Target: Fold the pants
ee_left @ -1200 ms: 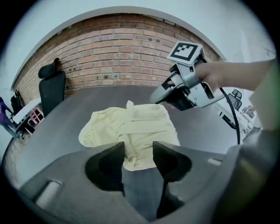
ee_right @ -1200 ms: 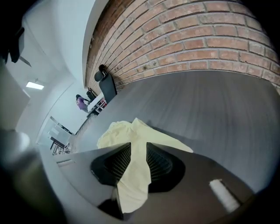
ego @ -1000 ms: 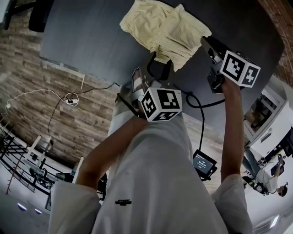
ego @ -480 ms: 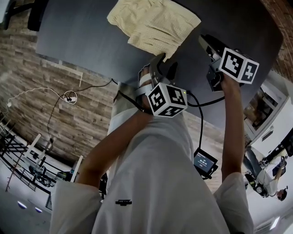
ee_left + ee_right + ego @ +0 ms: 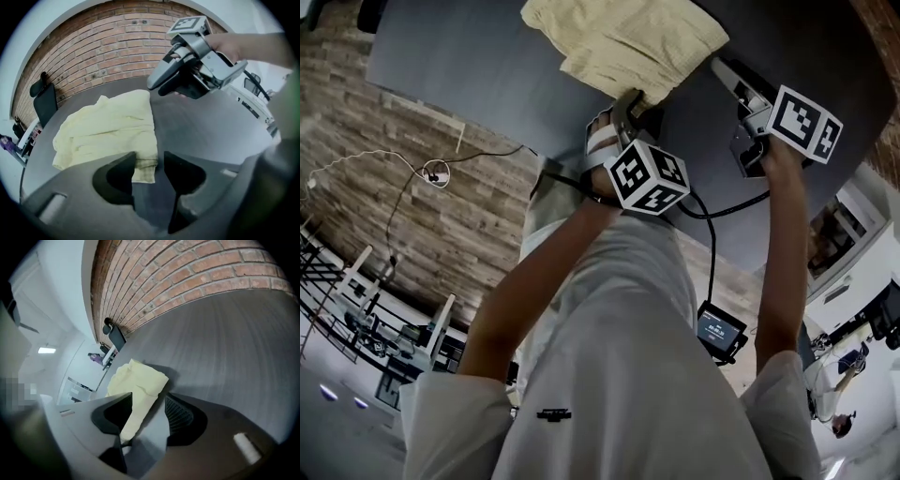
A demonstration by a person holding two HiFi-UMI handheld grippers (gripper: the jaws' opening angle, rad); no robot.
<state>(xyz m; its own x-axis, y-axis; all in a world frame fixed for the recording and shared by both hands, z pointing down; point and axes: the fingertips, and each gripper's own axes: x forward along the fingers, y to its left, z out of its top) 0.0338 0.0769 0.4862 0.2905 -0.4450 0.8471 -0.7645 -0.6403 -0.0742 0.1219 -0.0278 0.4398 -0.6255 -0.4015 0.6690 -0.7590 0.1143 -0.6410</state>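
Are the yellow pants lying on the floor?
No, the pants lie rumpled on top of the dark grey table.

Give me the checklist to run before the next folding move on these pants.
1. Left tongs open, just closing slightly, hem corner of the pants between them: ok.
2. Left tongs gripping the hem: not ok, not pressing yet.
3. Right tongs just opened, pants edge between them, unpinched: ok.
4. Pants wholly on the table: ok.
5. Pants lying smooth: not ok, wrinkled.
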